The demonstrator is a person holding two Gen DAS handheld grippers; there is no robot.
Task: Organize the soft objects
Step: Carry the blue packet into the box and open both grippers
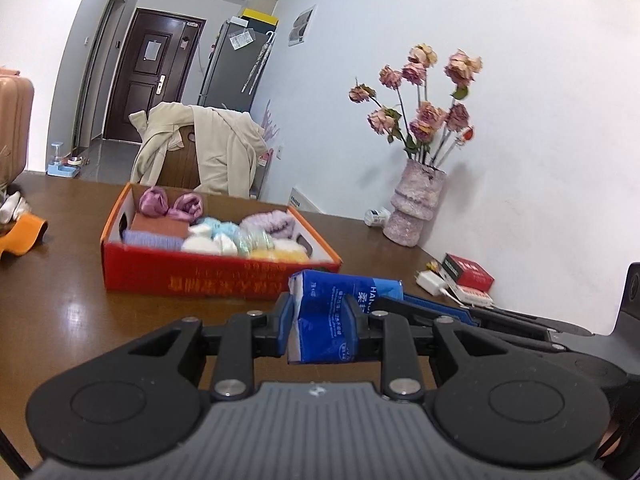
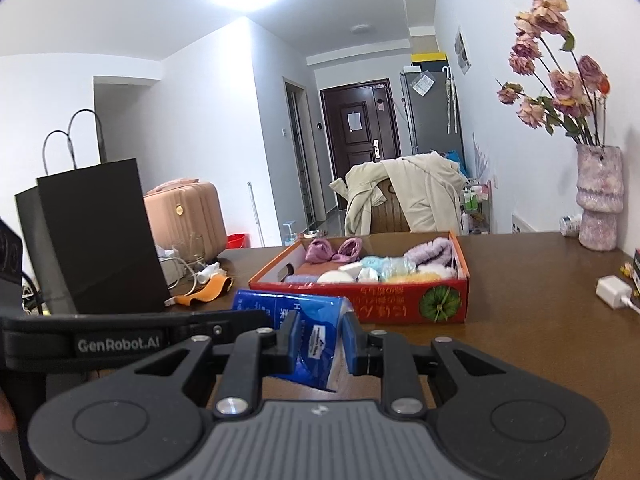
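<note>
A blue soft tissue pack (image 1: 332, 296) hangs just above the brown table, gripped from both ends. My left gripper (image 1: 320, 316) is shut on one end of it in the left wrist view. My right gripper (image 2: 320, 340) is shut on the other end of the pack (image 2: 276, 308) in the right wrist view. Each gripper shows in the other's view: the right one (image 1: 436, 312) coming in from the right, the left one (image 2: 224, 322) from the left. Just beyond the pack stands a red cardboard box (image 1: 200, 276) (image 2: 400, 304) filled with several rolled soft items in pink, purple, white, blue and yellow.
A pink vase of dried roses (image 1: 416, 208) stands by the wall at right, near a white charger (image 1: 430, 282) and a red packet (image 1: 468, 272). A black paper bag (image 2: 92, 240) and an orange item (image 2: 208, 292) sit at left. A chair draped with a beige coat (image 1: 200, 152) is behind the table.
</note>
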